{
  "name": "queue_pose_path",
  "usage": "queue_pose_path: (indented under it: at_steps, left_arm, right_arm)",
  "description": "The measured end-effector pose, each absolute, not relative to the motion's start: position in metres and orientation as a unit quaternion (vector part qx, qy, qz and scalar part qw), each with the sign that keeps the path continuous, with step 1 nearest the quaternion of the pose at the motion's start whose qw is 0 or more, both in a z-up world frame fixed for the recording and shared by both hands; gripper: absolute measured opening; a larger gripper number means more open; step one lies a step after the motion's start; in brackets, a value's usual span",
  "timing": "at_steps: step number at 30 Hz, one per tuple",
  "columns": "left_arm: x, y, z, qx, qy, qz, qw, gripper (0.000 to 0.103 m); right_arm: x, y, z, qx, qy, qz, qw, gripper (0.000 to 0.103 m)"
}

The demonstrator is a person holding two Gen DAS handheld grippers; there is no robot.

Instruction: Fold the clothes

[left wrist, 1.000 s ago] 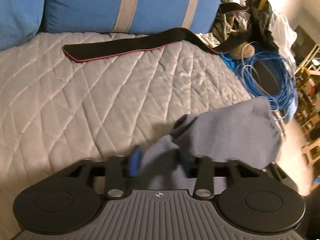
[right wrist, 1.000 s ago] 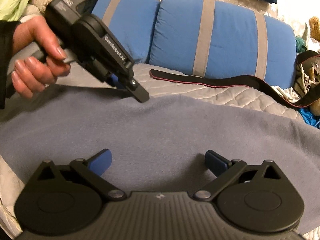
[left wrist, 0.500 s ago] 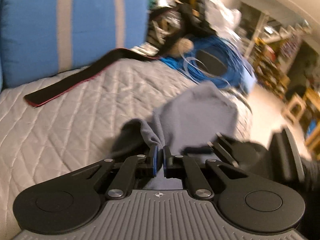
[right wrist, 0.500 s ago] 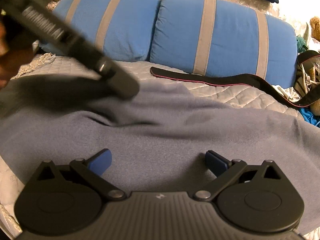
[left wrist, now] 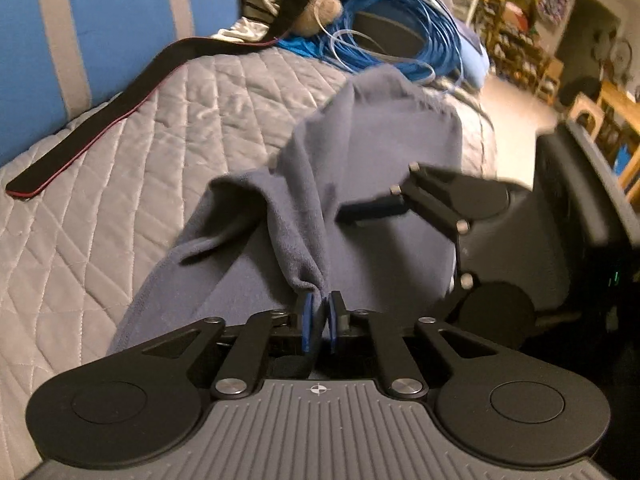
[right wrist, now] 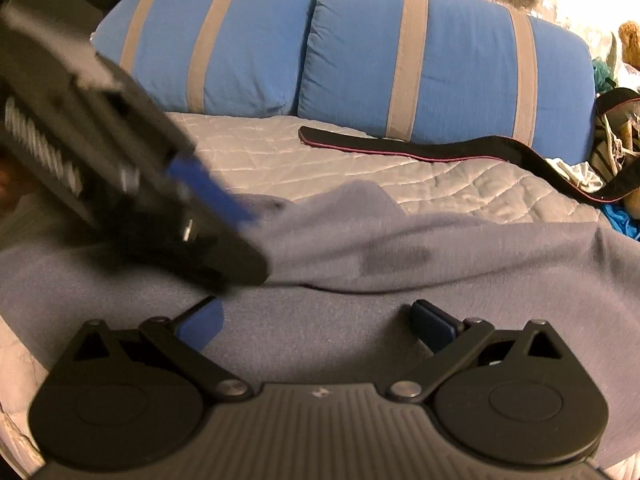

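A grey-blue fleece garment (left wrist: pixel 380 152) lies across the quilted bed (left wrist: pixel 120 184). My left gripper (left wrist: pixel 320 316) is shut on a bunched edge of it and holds that edge lifted, so the cloth drapes in a fold. In the right wrist view the same garment (right wrist: pixel 460 248) spreads wide, and the left gripper (right wrist: pixel 224 216) shows blurred at the left, pulling the fold over the cloth. My right gripper (right wrist: pixel 316 320) stands open low over the flat part of the garment with nothing between its fingers; it appears in the left wrist view as the right gripper (left wrist: pixel 376 204) too.
Two blue pillows with grey stripes (right wrist: pixel 440 64) line the head of the bed. A black strap with red edging (right wrist: pixel 440 152) lies on the quilt before them. Coiled blue cable (left wrist: pixel 400 36) and clutter sit past the bed's far side, with shelves (left wrist: pixel 520 40) beyond.
My left gripper has shut on the garment's edge and swung it up and across toward the right gripper, making a fold. The right gripper has stayed open in place.
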State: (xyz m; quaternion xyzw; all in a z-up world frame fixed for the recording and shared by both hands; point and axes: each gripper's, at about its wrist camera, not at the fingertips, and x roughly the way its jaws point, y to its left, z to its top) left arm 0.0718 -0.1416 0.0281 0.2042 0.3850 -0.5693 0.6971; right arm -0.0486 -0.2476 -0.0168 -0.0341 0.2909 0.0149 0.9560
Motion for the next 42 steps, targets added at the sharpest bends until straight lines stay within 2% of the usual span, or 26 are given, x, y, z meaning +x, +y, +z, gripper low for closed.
queue_pose_path:
  at_steps: [2, 3, 6, 13, 19, 24, 26, 28, 32, 42]
  left_arm:
    - [0.078, -0.138, 0.036, 0.172, 0.376, -0.566, 0.713, 0.050]
    - [0.081, -0.136, 0.039, 0.153, 0.374, -0.565, 0.720, 0.055]
    - [0.095, -0.134, 0.046, 0.092, 0.377, -0.562, 0.730, 0.060]
    - [0.131, -0.151, 0.036, -0.004, 0.437, -0.530, 0.727, 0.060]
    - [0.165, -0.161, 0.003, -0.081, 0.510, -0.495, 0.699, 0.056]
    - [0.181, -0.168, -0.016, -0.113, 0.546, -0.478, 0.679, 0.032]
    - [0.184, -0.171, -0.017, -0.120, 0.552, -0.480, 0.671, 0.015]
    - [0.187, -0.174, -0.015, -0.124, 0.550, -0.483, 0.670, 0.006]
    - [0.199, -0.175, -0.008, -0.134, 0.523, -0.463, 0.703, 0.004]
    - [0.231, -0.185, -0.011, -0.150, 0.521, -0.431, 0.721, 0.003]
  right_arm:
    - [-0.049, -0.247, -0.017, -0.034, 0.291, 0.015, 0.956, 0.103]
    - [-0.050, -0.247, -0.017, -0.034, 0.292, 0.015, 0.956, 0.103]
    - [-0.050, -0.247, -0.016, -0.033, 0.292, 0.016, 0.956, 0.103]
    - [-0.051, -0.248, -0.016, -0.030, 0.293, 0.018, 0.956, 0.103]
    - [-0.052, -0.249, -0.016, -0.027, 0.294, 0.018, 0.955, 0.103]
    - [-0.050, -0.251, -0.016, -0.025, 0.295, 0.018, 0.955, 0.103]
    - [-0.051, -0.250, -0.016, -0.024, 0.296, 0.018, 0.955, 0.103]
    - [-0.050, -0.251, -0.017, -0.020, 0.299, 0.018, 0.954, 0.103]
    - [-0.049, -0.253, -0.017, -0.013, 0.303, 0.018, 0.953, 0.103]
    - [-0.054, -0.253, -0.018, -0.010, 0.304, 0.016, 0.953, 0.103]
